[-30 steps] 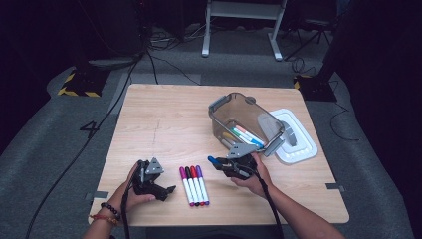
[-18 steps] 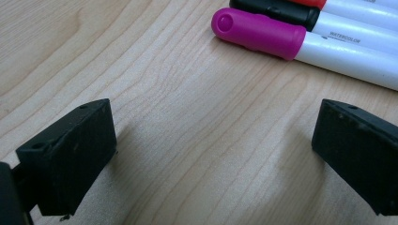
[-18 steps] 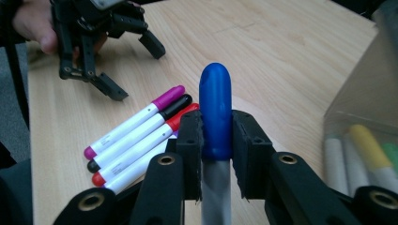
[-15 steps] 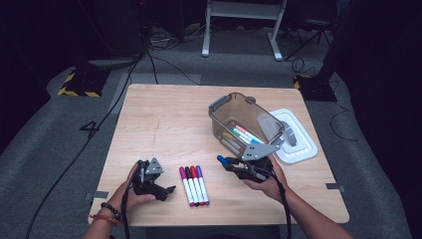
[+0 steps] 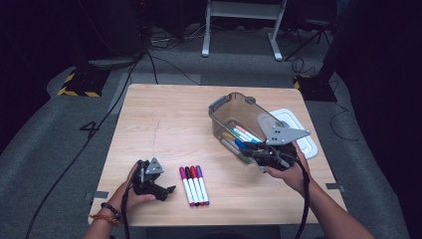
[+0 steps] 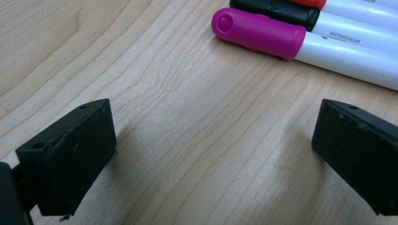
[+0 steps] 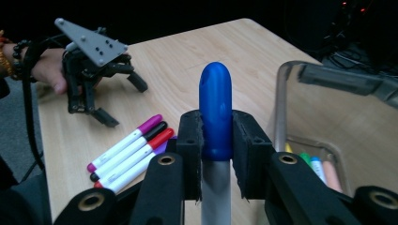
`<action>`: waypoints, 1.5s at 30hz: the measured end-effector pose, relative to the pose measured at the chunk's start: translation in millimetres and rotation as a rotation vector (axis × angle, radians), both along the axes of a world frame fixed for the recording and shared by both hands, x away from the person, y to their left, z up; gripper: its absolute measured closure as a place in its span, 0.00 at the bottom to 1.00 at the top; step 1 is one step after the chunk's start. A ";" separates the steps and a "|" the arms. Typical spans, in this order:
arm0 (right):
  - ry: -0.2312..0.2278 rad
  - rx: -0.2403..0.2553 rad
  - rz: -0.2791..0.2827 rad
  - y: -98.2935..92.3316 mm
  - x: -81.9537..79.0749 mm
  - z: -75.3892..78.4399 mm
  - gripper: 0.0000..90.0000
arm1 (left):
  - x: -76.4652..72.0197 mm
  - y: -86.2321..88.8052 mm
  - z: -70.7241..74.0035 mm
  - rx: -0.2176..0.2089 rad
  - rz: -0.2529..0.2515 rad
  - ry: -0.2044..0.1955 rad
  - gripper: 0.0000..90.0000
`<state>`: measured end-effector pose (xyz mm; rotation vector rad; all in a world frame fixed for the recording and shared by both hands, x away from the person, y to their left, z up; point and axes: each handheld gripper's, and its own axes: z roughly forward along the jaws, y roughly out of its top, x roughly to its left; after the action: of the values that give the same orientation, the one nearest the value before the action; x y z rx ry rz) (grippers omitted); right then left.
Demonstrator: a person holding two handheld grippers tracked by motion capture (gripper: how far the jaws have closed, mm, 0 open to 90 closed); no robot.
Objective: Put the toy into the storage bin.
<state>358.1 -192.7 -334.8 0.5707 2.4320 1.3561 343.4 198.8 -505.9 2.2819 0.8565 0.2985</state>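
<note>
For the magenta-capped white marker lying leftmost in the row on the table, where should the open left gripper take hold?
Probably the magenta-capped white marker by its white barrel, from above: it lies flat, its left side free and the black-capped marker touching its right. The left gripper stands open beside it.

Pale matt wood-grain table (image 6: 187, 154), glossy plastic marker caps (image 6: 256, 33), clear smooth plastic bin (image 5: 234, 107)

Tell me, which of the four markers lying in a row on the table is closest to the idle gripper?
The magenta-capped marker, at the row's left end beside the left gripper. The black, red and purple ones lie farther right.
</note>
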 end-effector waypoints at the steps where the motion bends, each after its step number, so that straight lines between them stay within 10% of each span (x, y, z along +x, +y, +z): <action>1: -0.007 -0.004 -0.006 -0.3 0.7 2.6 0.83 | 0.0 0.0 0.0 0.000 0.000 0.000 0.00; 14: -0.030 -0.073 -0.104 -2.9 52.4 22.0 0.83 | 0.5 0.0 0.1 0.002 -0.004 0.000 0.00; 25: 0.060 -0.123 -0.166 9.5 107.4 5.8 0.83 | 1.4 -0.5 0.1 0.002 -0.005 0.001 0.00; 45: 0.257 -0.402 -0.152 50.3 142.5 -49.1 0.83 | 1.4 -0.5 0.1 0.001 -0.005 0.001 0.00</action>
<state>500.5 -142.4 -383.9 0.8406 2.6936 0.7403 344.8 198.3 -505.8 2.2855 0.8513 0.2954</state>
